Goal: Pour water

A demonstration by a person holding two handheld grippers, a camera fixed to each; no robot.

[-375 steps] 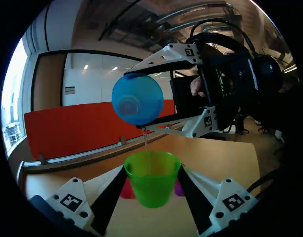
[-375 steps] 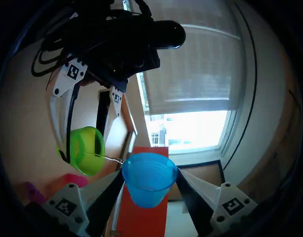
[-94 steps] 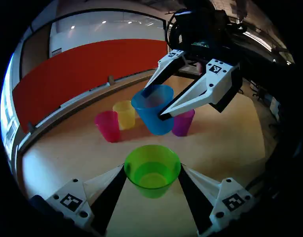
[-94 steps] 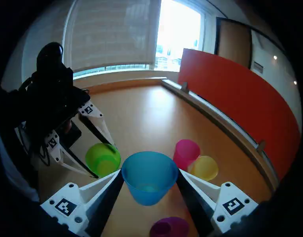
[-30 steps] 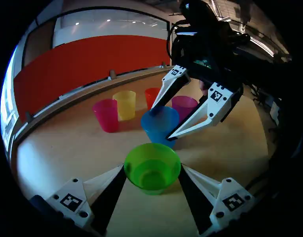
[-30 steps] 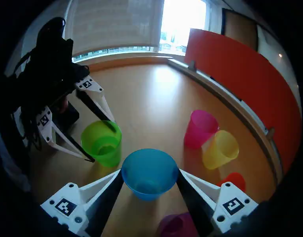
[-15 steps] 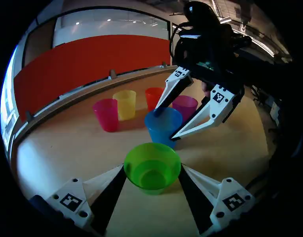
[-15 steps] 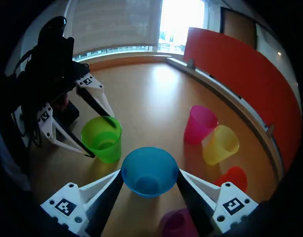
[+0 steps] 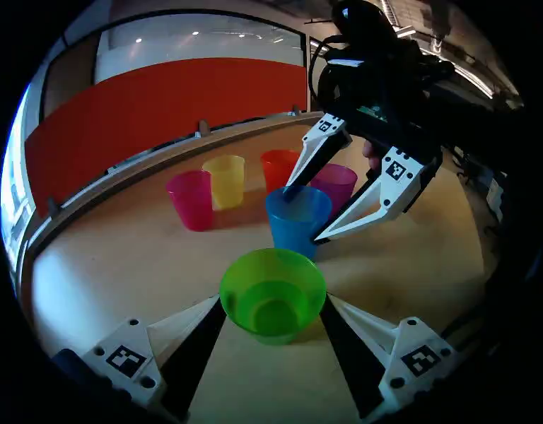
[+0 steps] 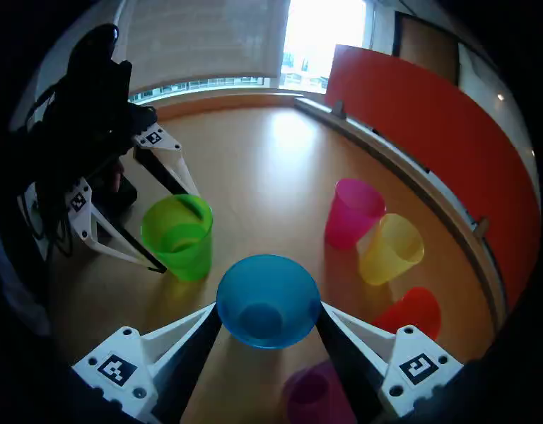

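In the left gripper view my left gripper (image 9: 273, 311) is shut on a green cup (image 9: 273, 293) holding some water, upright on or just above the wooden table (image 9: 116, 268). Just beyond it the right gripper (image 9: 305, 215) grips a blue cup (image 9: 298, 220) standing upright. In the right gripper view the blue cup (image 10: 268, 300) sits between my right gripper's (image 10: 268, 318) fingers, looking nearly empty. The green cup (image 10: 178, 237) is to its left, clamped by the left gripper (image 10: 172, 230), with a hand behind it.
A pink cup (image 9: 191, 200), yellow cup (image 9: 225, 181), orange cup (image 9: 278, 168) and purple cup (image 9: 334, 185) stand behind the blue one. A red partition (image 9: 158, 106) runs along the table's far edge. Bare tabletop lies to the left (image 10: 271, 162).
Both cups have come lower and stay upright. The blue cup has shifted slightly away from the green one, and the orange cup shows more fully.
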